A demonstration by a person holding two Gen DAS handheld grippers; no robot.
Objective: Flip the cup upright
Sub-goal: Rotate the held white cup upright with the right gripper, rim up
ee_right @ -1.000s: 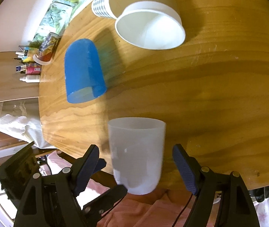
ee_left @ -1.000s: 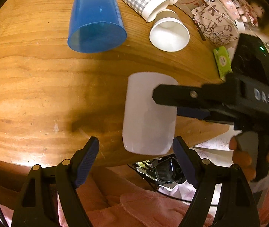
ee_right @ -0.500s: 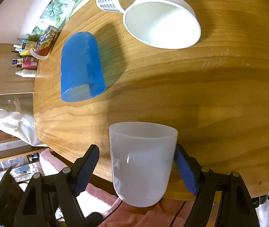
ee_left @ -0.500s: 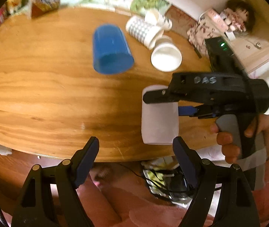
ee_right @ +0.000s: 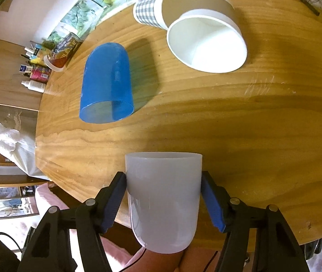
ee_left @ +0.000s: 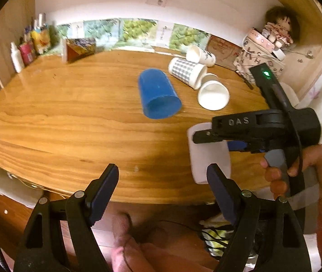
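Observation:
A frosted white plastic cup (ee_right: 164,200) lies on its side at the near edge of the wooden table (ee_right: 240,131), mouth pointing away from me. My right gripper (ee_right: 163,198) is shut on it, both blue pads pressed against its sides. In the left wrist view the same cup (ee_left: 208,156) shows at the right, under the black right gripper (ee_left: 208,136). My left gripper (ee_left: 162,190) is open and empty, back over the table's near edge, left of the cup.
A blue cup (ee_right: 106,86) lies on its side mid-table. A white paper cup (ee_right: 208,43) and a checked paper cup (ee_right: 152,11) lie beyond it. Bottles (ee_left: 22,49) and a box stand at the far left, a doll (ee_left: 278,31) far right.
My right gripper's jaws have closed onto the white cup. My left gripper has drawn back and tilted up, so the cup now lies to its right instead of between its fingers.

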